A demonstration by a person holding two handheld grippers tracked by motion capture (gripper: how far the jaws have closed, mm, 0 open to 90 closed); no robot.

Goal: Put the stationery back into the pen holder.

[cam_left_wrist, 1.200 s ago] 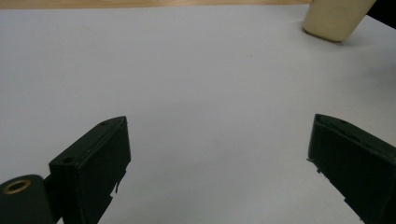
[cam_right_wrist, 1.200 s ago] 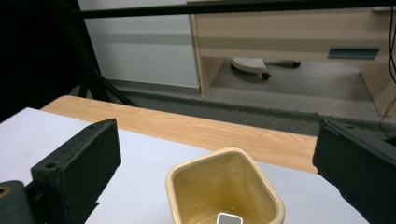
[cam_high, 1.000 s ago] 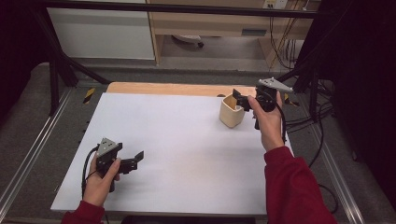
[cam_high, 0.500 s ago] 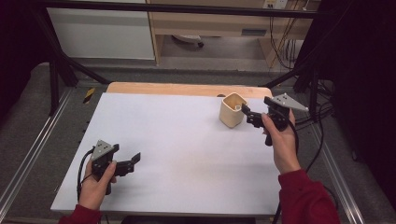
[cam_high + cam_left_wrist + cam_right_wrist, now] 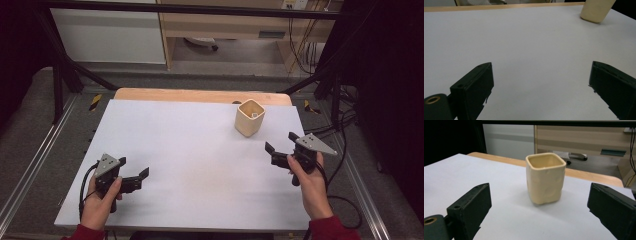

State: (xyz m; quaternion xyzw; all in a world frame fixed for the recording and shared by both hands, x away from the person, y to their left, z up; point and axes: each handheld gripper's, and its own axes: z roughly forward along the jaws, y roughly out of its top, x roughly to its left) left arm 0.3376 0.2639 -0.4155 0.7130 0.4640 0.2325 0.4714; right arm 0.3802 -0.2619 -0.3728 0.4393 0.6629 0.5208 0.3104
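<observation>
The white desk held one yellow cup at two o'clock. Both tools, left tool and right tool, were wide open and empty; nothing looked started.

- One cream square cup, in the upper right part of the high view, upright on the surface.
- One white surface, with one wooden strip along its far edge.
- Two grippers: the left gripper at lower left, the right gripper at right, each with two black fingers spread apart.
- Two hands, one per gripper.
</observation>
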